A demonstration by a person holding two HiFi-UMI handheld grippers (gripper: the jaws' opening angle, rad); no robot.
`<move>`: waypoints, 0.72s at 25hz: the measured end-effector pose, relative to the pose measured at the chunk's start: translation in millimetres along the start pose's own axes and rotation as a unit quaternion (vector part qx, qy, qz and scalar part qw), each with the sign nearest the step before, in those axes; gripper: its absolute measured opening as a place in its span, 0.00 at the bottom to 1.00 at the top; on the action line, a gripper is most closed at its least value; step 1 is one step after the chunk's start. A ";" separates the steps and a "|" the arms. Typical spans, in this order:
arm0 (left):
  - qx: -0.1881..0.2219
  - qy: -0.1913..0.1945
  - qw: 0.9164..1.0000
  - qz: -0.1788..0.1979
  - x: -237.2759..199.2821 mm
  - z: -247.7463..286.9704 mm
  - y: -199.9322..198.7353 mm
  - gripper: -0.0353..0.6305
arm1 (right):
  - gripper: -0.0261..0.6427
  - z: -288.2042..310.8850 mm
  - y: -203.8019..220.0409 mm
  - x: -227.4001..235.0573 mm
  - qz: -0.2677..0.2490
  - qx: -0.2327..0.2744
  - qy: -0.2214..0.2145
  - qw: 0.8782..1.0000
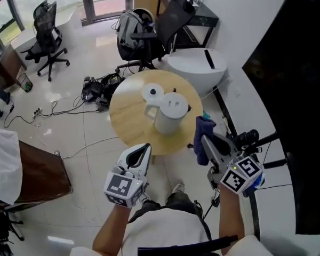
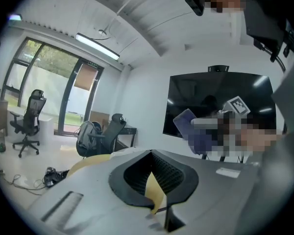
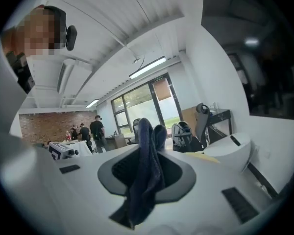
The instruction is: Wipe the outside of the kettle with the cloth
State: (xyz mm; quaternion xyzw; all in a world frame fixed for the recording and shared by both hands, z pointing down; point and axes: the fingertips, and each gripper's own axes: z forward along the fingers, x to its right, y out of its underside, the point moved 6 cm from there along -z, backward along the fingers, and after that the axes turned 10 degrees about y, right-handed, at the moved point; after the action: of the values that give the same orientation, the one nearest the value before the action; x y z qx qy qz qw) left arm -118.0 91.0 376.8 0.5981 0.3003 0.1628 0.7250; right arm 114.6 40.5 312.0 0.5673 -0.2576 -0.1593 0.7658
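Observation:
A white kettle (image 1: 170, 113) with its lid on stands on a round wooden table (image 1: 129, 121), and its white base disc (image 1: 153, 93) lies just behind it. My left gripper (image 1: 144, 149) hovers over the table's near edge, shut with nothing in it; in the left gripper view the left gripper (image 2: 154, 190) shows its jaws together and empty. My right gripper (image 1: 204, 138) is off the table's right side, shut on a dark blue cloth (image 1: 204, 129). In the right gripper view the blue cloth (image 3: 147, 165) hangs bunched between the jaws of the right gripper (image 3: 145, 177). The cloth is clear of the kettle.
Black office chairs (image 1: 48, 41), one bearing a backpack (image 1: 129, 28), stand beyond the table. Cables (image 1: 98, 87) lie on the floor. A white rounded unit (image 1: 197, 68) sits at back right, a dark screen (image 1: 293, 89) on the right wall, a brown cabinet (image 1: 40, 169) at left.

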 end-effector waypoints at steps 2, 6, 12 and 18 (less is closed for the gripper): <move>-0.009 0.004 1.000 -0.003 12.9 -5.3 9.2 0.05 | 0.16 -20.6 24.6 -12.5 0.012 -0.009 0.018 1.000; -0.019 0.010 0.999 -0.028 40.3 -17.2 29.0 0.05 | 0.16 -59.1 67.4 -33.9 0.035 -0.026 0.017 0.999; -0.012 0.006 1.000 -0.020 113.7 -47.5 43.7 0.05 | 0.16 -136.1 115.3 -48.9 0.053 -0.042 0.023 0.997; -0.052 -0.050 0.997 0.015 174.7 -90.5 67.1 0.05 | 0.16 -210.9 162.4 -54.3 0.084 -0.042 0.023 0.995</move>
State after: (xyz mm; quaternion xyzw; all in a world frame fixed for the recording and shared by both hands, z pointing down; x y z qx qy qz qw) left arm -32.8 280.1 390.1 0.5713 0.2464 0.1588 0.7666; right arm 183.8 285.1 407.7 0.5146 -0.2802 -0.0921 0.8051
